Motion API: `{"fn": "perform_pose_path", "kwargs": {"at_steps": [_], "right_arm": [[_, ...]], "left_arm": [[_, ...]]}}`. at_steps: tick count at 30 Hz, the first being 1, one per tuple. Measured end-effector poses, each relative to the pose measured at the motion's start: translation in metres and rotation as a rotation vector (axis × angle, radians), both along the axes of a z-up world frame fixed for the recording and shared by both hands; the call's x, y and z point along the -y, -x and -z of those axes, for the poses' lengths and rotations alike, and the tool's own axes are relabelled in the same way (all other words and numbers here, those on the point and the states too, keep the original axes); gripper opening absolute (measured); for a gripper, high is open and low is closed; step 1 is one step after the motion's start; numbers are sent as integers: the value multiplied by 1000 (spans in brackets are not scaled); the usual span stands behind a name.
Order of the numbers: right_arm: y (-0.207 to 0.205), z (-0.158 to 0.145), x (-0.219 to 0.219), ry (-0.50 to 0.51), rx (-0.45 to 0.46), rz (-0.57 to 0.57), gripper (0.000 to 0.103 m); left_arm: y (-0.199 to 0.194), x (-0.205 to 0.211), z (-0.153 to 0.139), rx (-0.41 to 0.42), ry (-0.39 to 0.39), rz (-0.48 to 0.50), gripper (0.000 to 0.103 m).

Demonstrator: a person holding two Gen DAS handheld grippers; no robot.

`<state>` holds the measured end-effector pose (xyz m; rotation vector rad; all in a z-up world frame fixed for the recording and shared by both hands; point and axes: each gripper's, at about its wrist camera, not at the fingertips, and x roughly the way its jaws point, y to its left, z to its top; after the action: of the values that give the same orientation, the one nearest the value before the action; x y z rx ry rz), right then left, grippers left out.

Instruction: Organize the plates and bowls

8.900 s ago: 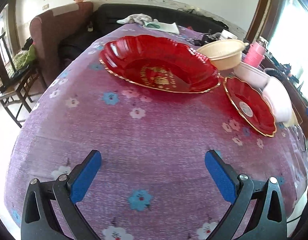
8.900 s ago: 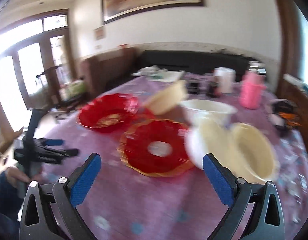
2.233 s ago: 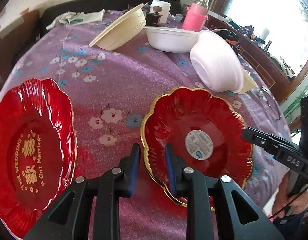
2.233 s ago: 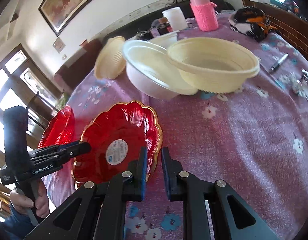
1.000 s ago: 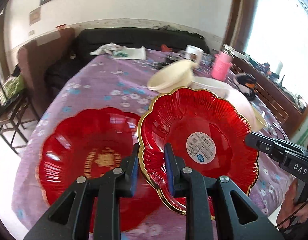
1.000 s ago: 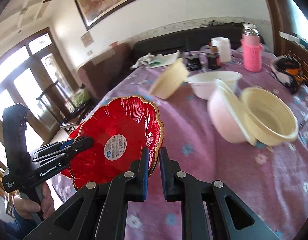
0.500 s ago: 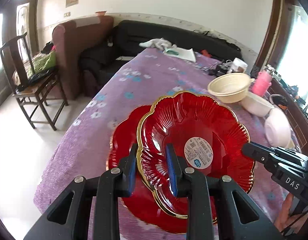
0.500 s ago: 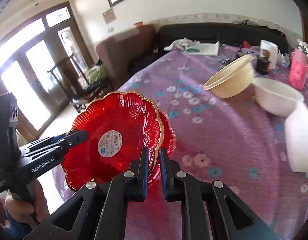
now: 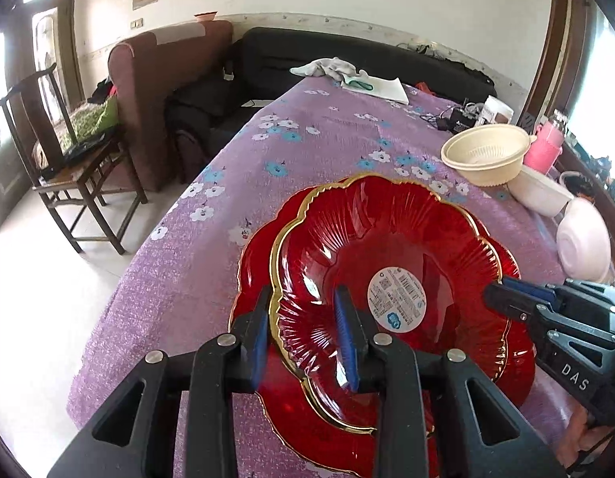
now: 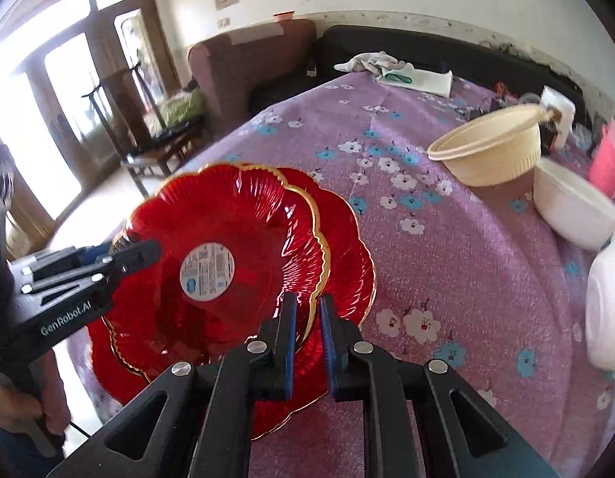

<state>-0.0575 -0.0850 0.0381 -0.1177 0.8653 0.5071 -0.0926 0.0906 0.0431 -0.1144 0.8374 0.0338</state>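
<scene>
Left gripper (image 9: 303,336): jaws just been spreading — small plate (image 9: 391,247) rim sitting loose between them.
Right gripper (image 10: 307,332): jaws easing apart, straddling the opposite rim.
Small plate: lying in big plate (image 9: 259,247).

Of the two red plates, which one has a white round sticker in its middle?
The smaller red plate with the gold rim, lying on top. The larger red plate under it shows only its edge.

Purple floral table (image 9: 331,131) bears red plate (image 9: 259,255), bowls (image 9: 482,155)
</scene>
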Motion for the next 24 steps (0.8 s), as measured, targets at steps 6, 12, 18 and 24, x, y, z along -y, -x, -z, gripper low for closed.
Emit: {"fn": "perform_pose_path", "kwargs": {"at_steps": [6,12,18,24], "right_arm": [[5,0,-9,83,49,-5,18],[9,-1,-14,109,63,-28,36],[14,-6,-11,104,92,-23,44],[21,-19,7,18,106,1,50]], "left_arm": [[-2,7,1,-6,-33,9,39],[-2,8,1,-11,-40,15,44],[0,11,0,-7,-51,25,50],[7,13,-9,26,-74,9,62]]}}
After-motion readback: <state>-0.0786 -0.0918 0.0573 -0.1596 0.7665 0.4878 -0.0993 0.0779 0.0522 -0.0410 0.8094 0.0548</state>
